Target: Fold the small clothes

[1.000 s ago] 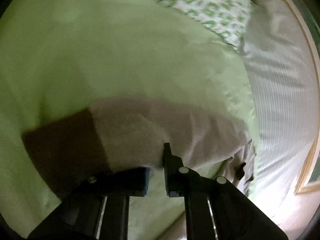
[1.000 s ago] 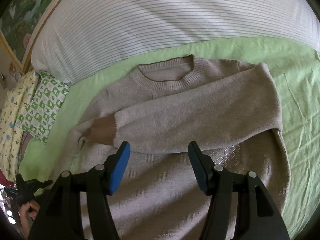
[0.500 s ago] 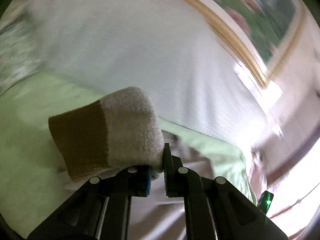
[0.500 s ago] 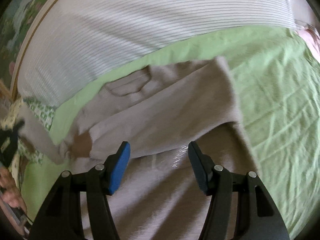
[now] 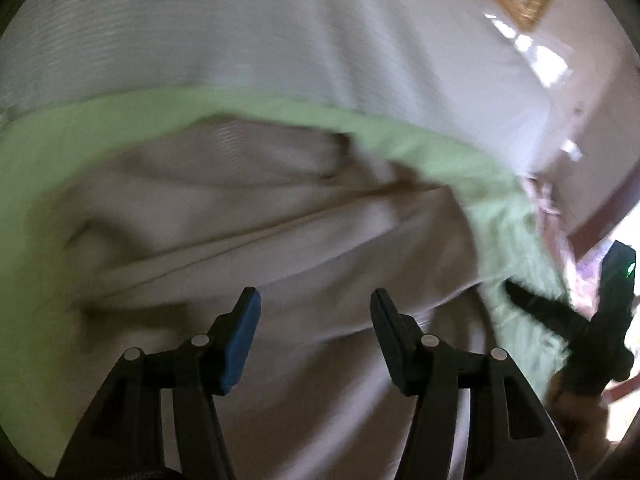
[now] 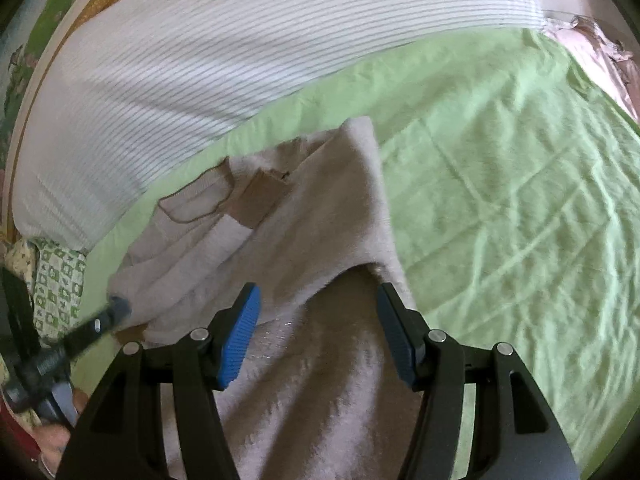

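The left gripper (image 5: 312,336) sat at the bottom centre of the frame, jaws opening with nothing between them, above a blurred beige sweater (image 5: 260,224) on a green sheet (image 5: 460,164). A striped white pillow (image 5: 240,28) filled the top; the right gripper (image 5: 576,320) showed at the right edge.

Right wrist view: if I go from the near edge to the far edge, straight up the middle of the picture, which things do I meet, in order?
Right hand-held gripper, jaws open over the cloth → beige sweater → green sheet → white striped bedding.
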Motion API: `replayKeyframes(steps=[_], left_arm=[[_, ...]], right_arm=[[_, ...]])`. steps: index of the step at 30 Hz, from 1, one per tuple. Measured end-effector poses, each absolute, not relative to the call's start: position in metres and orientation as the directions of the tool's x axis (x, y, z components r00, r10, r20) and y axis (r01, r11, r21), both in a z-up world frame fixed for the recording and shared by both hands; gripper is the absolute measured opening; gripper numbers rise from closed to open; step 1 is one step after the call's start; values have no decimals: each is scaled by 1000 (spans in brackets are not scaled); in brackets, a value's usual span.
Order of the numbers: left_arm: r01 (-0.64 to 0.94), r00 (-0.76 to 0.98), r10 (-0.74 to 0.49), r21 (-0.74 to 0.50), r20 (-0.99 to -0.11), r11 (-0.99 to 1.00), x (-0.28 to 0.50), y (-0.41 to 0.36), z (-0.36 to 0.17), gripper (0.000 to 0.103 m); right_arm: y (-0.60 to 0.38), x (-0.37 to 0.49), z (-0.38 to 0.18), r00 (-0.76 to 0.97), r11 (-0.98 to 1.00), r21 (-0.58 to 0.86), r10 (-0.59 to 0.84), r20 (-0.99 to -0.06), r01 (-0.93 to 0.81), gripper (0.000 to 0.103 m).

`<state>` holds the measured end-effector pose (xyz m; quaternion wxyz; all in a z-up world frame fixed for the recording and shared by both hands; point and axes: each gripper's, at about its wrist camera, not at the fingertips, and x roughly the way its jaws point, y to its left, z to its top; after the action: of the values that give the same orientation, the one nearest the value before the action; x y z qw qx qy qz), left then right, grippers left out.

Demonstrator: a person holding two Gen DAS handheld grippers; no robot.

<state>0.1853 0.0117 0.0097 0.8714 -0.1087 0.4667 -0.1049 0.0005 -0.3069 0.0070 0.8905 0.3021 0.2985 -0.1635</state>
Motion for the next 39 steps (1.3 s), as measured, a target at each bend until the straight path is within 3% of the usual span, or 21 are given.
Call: replayKeyframes(steps=[6, 9, 14, 17, 20, 23, 24, 26, 28, 31, 39], left_arm=[[-143, 523, -52, -147, -851, 979, 162, 116, -22, 61], [-199, 490, -9, -122, -872, 973, 164, 147, -43, 61], [-155, 480, -32, -121, -877, 980, 179, 140, -53, 61], [-149, 484, 24, -55, -875, 987, 192, 133, -56, 61], [-197, 477, 83, -15, -875, 980, 210, 131, -62, 58], [-234, 481, 32, -93, -876, 968, 218, 142, -67, 27], [-238, 492, 15, -118, -870, 964, 217, 143, -64, 18], [-242, 507, 51, -86, -860, 966, 213, 137, -57, 12], [-245, 543, 46, -106, -838, 964, 202, 135, -45, 12], [-212, 569, 15, -129, -822, 969, 190, 130, -40, 12], [-151, 549, 13, -84, -836, 985, 197, 98, -49, 12]], right_arm=[[-293, 46, 11, 787, 805, 446, -41, -615, 390, 61], [-300, 78, 14, 784, 794, 472, -9, -621, 384, 61], [-312, 133, 7, 732, 740, 513, 40, -680, 436, 61], [-323, 163, -5, 655, 692, 473, 1, -756, 545, 61], [-332, 179, -15, 632, 661, 466, -16, -775, 588, 61], [-329, 183, -4, 677, 700, 474, -19, -735, 535, 13], [-328, 179, 3, 715, 701, 509, -1, -699, 499, 13], [-323, 160, 29, 804, 727, 556, 10, -595, 403, 13], [-318, 122, 63, 901, 755, 599, 25, -432, 266, 12], [-323, 71, 77, 933, 775, 586, -15, -358, 238, 12], [-361, 42, -19, 848, 702, 583, -56, -527, 409, 12]])
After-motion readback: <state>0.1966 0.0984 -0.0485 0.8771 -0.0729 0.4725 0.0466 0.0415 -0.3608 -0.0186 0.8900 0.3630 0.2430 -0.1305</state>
